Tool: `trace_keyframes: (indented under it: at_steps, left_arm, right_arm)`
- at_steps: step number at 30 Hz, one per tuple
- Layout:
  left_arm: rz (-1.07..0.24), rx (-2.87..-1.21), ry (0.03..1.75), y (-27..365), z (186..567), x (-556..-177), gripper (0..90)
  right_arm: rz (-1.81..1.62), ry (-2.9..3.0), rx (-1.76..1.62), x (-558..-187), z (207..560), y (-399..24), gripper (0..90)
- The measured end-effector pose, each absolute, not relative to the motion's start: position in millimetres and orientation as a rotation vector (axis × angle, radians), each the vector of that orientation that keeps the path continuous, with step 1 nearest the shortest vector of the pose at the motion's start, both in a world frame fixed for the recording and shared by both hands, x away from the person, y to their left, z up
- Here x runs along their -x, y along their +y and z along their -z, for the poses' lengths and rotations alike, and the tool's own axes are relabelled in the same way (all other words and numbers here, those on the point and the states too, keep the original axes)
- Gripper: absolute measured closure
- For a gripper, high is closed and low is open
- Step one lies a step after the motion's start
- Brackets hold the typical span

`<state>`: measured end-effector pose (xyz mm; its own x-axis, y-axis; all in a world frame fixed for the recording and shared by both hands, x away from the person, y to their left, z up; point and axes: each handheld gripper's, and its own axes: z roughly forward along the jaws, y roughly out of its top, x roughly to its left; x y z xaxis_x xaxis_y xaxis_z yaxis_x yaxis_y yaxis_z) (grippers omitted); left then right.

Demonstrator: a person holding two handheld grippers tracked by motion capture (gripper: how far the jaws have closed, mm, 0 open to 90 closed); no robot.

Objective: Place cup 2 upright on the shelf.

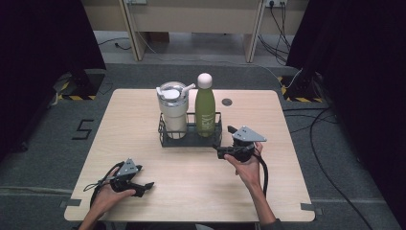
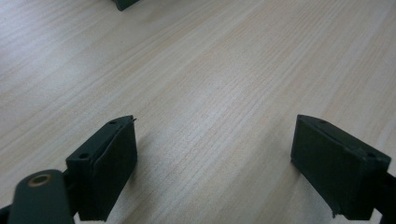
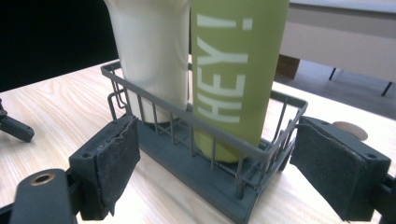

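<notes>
A dark wire basket [image 1: 191,142] stands at the table's middle. It holds a cream tumbler [image 1: 173,112] with a lid and straw on the left and a green bottle [image 1: 206,112] with a pale pink cap on the right. My right gripper [image 1: 226,141] is open at the basket's right end. In the right gripper view its jaws [image 3: 215,149] stand either side of the basket [image 3: 252,151], with the bottle [image 3: 233,70] marked "HEY!" and the tumbler [image 3: 149,51] close ahead. My left gripper [image 1: 143,188] rests open near the front left, with bare wood between its jaws [image 2: 215,163].
The light wooden table [image 1: 143,124] has a small dark round disc [image 1: 227,101] set behind the basket. Black curtains hang at both sides and cables [image 1: 325,158] trail across the grey floor on the right. The left gripper's tip [image 3: 14,128] shows in the right gripper view.
</notes>
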<state>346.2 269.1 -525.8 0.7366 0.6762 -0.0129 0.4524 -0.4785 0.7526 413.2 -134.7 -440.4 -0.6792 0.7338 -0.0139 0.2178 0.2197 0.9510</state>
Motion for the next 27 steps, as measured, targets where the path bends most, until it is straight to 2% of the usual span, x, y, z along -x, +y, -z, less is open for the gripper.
trace_keyframes:
  at_steps: [27]
  left_arm:
    - [-0.368, -2.156, 0.847, 269.0, 525.9, -345.9, 13.8]
  right_arm:
    - [-1.441, 2.062, -0.876, -381.9, 449.5, -150.7, 15.0]
